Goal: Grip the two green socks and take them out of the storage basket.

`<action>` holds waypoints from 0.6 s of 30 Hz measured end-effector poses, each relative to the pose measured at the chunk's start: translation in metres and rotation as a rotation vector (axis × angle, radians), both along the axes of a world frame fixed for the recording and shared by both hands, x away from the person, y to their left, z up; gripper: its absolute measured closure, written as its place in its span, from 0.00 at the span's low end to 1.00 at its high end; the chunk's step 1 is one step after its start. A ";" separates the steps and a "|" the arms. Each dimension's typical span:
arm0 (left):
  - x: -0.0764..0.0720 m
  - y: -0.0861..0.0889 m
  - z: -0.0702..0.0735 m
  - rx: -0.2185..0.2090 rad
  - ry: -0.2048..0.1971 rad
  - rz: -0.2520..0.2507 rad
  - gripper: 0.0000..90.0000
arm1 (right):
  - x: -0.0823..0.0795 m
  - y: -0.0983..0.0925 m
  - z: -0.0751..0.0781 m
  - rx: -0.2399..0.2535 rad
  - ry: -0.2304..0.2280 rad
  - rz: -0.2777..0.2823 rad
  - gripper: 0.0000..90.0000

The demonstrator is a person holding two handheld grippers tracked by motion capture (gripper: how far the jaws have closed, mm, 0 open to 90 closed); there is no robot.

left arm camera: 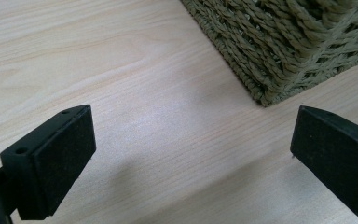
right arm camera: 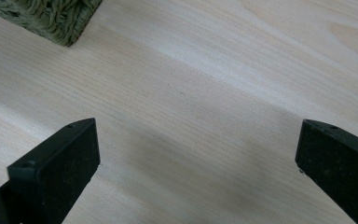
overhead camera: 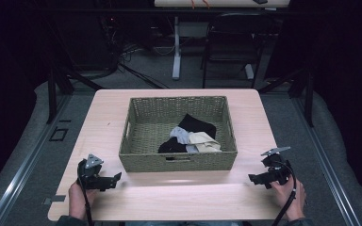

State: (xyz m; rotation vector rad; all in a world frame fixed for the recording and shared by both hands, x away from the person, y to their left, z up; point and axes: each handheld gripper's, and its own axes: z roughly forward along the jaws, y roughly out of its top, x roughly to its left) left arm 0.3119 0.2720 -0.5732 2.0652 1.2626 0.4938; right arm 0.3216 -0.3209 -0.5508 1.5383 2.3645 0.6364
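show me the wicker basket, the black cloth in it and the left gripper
wicker basket (overhead camera: 178, 161), high view, near wall
black cloth (overhead camera: 198, 125), high view, upper fold
left gripper (overhead camera: 118, 177), high view, between its open jaw tips

dark lab, cable tangle (overhead camera: 118, 52), desk leg (overhead camera: 176, 47), chair (overhead camera: 231, 42)

A basket (overhead camera: 179, 136) is set at the middle of the counter (overhead camera: 103, 117). Inside the basket, a heap of clothes (overhead camera: 191, 136) is piled toward its near right corner. The left hand-held gripper (overhead camera: 115, 179) is held just before the basket's near left corner, and the right hand-held gripper (overhead camera: 253, 179) near its near right corner, both over the counter.
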 end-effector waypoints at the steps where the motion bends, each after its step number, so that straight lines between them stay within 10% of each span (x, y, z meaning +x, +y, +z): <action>1: 0.000 0.000 0.000 0.000 0.001 0.000 0.00 | 0.000 0.000 0.000 -0.001 0.000 0.001 0.00; 18: 0.000 -0.001 -0.002 0.014 0.004 -0.011 0.00 | 0.005 0.008 0.009 -0.049 -0.004 0.050 0.00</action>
